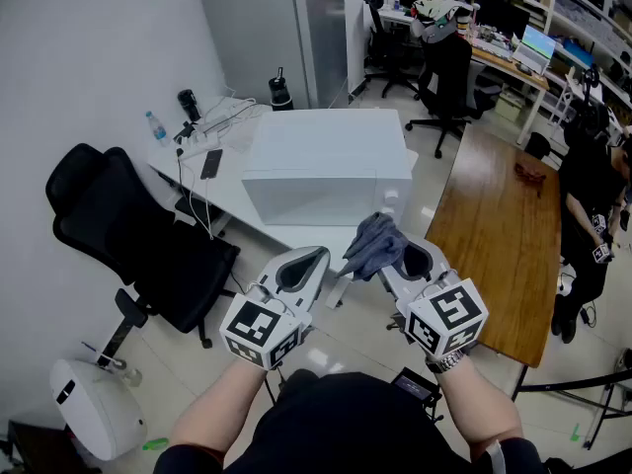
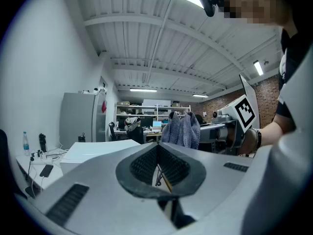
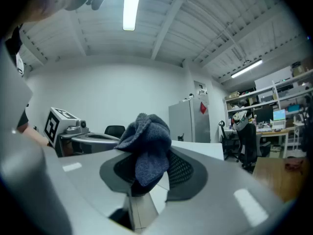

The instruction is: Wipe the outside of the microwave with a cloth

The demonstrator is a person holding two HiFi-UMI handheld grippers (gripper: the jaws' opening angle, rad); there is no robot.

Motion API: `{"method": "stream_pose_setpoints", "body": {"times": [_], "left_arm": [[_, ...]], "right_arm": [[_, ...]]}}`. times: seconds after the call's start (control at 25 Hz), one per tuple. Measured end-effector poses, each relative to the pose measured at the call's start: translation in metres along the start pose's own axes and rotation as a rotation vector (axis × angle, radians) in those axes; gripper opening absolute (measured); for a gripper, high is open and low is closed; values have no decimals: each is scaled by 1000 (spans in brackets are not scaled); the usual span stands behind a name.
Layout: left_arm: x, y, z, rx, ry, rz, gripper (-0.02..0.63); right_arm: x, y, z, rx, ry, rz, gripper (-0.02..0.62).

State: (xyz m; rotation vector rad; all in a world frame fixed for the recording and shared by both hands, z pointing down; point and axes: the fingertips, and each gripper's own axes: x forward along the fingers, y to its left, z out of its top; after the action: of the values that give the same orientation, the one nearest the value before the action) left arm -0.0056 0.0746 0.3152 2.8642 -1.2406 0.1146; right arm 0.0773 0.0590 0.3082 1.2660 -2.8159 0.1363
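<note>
A white microwave (image 1: 326,161) stands on a white table (image 1: 296,233) ahead of me. My right gripper (image 1: 395,255) is shut on a bunched grey-blue cloth (image 1: 376,245), held level just short of the microwave's near face. In the right gripper view the cloth (image 3: 146,148) fills the gap between the dark pads and sticks up above them. My left gripper (image 1: 308,265) hovers beside it on the left, jaws shut with nothing between them. The left gripper view shows the cloth (image 2: 182,130) and the right gripper (image 2: 230,126) off to the right, the microwave (image 2: 98,151) at left.
A black office chair (image 1: 128,235) stands left of the table. Cables, a phone (image 1: 211,163) and bottles lie on the table's far left. A wooden table (image 1: 499,235) runs along the right, with a seated person (image 1: 592,196) beyond it. A grey cabinet (image 1: 276,28) is behind.
</note>
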Motion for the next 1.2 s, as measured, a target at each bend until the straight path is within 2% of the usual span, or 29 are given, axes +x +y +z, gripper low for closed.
{"method": "stream_pose_setpoints", "body": {"times": [0.24, 0.52, 0.84, 1.2], "left_arm": [[2, 6, -4, -9, 2, 10, 5], [9, 54, -13, -25, -2, 38, 5], [24, 148, -13, -45, -24, 65, 5], [36, 273, -21, -79, -21, 93, 5]], "right_arm": [[6, -3, 1, -6, 2, 8, 129], [53, -10, 7, -11, -9, 7, 129], [160, -22, 18, -20, -3, 23, 129], [305, -32, 11, -13, 65, 27, 129]]}}
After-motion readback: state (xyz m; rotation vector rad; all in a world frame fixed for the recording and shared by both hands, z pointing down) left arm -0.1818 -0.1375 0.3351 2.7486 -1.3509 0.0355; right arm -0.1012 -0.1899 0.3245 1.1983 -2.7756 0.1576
